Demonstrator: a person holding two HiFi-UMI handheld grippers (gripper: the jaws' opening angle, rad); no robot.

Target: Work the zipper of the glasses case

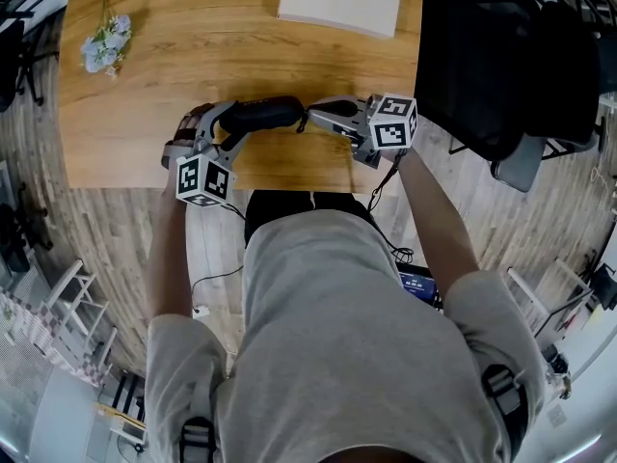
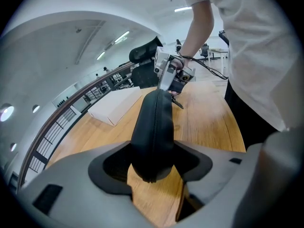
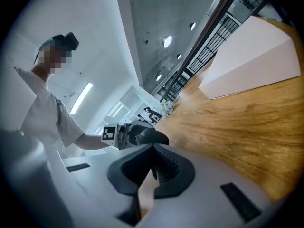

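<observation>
Holding the black glasses case by one end, the left claw has its jaws wide apart, pressed on both sides of it, over the near edge of the wooden table. The right claw touches the other end, its jaws fully together; what they pinch I cannot tell.

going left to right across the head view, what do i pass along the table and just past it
flower sprig → left gripper → glasses case → right gripper → black chair
</observation>
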